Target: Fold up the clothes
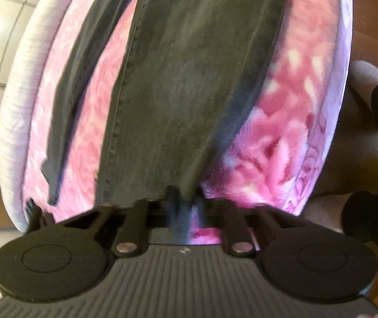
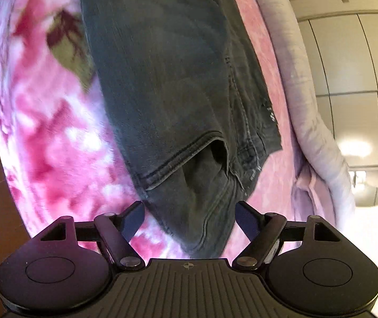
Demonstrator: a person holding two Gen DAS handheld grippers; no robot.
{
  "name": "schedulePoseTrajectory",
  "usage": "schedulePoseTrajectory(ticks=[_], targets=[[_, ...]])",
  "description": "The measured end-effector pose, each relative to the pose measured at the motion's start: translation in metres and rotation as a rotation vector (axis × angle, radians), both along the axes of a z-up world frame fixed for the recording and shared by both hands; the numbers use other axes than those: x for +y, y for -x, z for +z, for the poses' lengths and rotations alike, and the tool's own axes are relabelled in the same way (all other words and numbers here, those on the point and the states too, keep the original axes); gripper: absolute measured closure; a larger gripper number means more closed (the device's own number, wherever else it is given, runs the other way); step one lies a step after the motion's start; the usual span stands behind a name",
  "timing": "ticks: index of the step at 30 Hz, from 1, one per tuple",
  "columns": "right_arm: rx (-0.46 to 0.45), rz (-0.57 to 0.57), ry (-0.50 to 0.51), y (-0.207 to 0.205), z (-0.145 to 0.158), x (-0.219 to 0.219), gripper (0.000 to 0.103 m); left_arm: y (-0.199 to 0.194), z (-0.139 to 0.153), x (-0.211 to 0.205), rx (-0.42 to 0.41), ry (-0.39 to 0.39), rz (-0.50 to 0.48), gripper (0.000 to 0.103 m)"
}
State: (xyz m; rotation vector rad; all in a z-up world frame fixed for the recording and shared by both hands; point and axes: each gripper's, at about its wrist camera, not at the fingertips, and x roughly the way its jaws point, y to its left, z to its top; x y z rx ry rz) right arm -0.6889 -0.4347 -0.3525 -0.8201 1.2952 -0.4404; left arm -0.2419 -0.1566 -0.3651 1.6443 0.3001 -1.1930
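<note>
1. We see a pair of dark grey jeans [image 1: 189, 84] stretched lengthwise over a fluffy pink floral blanket [image 1: 281, 143] that covers a bed; a pale quilted cover [image 1: 27, 100] runs along the blanket's far side.
2. In the left wrist view, our left gripper [image 1: 182, 206] sits at the near end of the jeans. Its fingers are drawn tightly together, clenched on the frayed edge of the denim, which bunches between them and runs away from the gripper up the frame.
3. In the right wrist view, our right gripper [image 2: 190, 212] points down at the other end of the jeans [image 2: 167, 84], where a stitched pocket opening [image 2: 204, 156] gapes just ahead of it.
4. Its two blue-faced fingers [image 2: 133, 220] stand apart on either side of the denim. The fabric lies between them, but the pads do not press on it, so this gripper is released.
5. White wardrobe doors [image 2: 347, 66] stand beyond the bed.
</note>
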Motion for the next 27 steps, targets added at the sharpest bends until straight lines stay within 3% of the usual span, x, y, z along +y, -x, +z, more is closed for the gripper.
schedulePoseTrajectory(ticks=[3,5,6,10,15,20,23,27], targets=[[-0.019,0.033,-0.048,-0.001,-0.004,-0.014,0.043,-0.006,0.009,-0.008,0.018,-0.008,0.030,0.098],[-0.021,0.035,-0.104,0.000,-0.002,-0.023,0.060,-0.012,0.020,-0.014,0.037,-0.012,0.037,0.098],[-0.019,0.028,-0.137,0.001,0.001,-0.028,0.074,-0.014,0.029,-0.017,0.052,-0.015,0.039,0.098],[-0.073,-0.042,-0.235,-0.001,0.045,-0.047,0.093,-0.020,0.082,-0.027,0.084,-0.003,0.036,0.099],[-0.140,-0.056,-0.289,-0.017,0.131,-0.071,0.096,-0.051,0.158,-0.053,0.152,0.019,0.080,0.099],[-0.140,-0.025,-0.259,-0.063,0.201,-0.112,0.096,-0.107,0.215,-0.097,0.312,-0.039,0.130,0.099],[-0.119,-0.017,-0.248,-0.100,0.224,-0.145,0.096,-0.149,0.229,-0.128,0.411,-0.085,0.134,0.099],[-0.071,-0.034,-0.260,-0.159,0.222,-0.208,0.096,-0.215,0.216,-0.182,0.527,-0.155,0.146,0.098]])
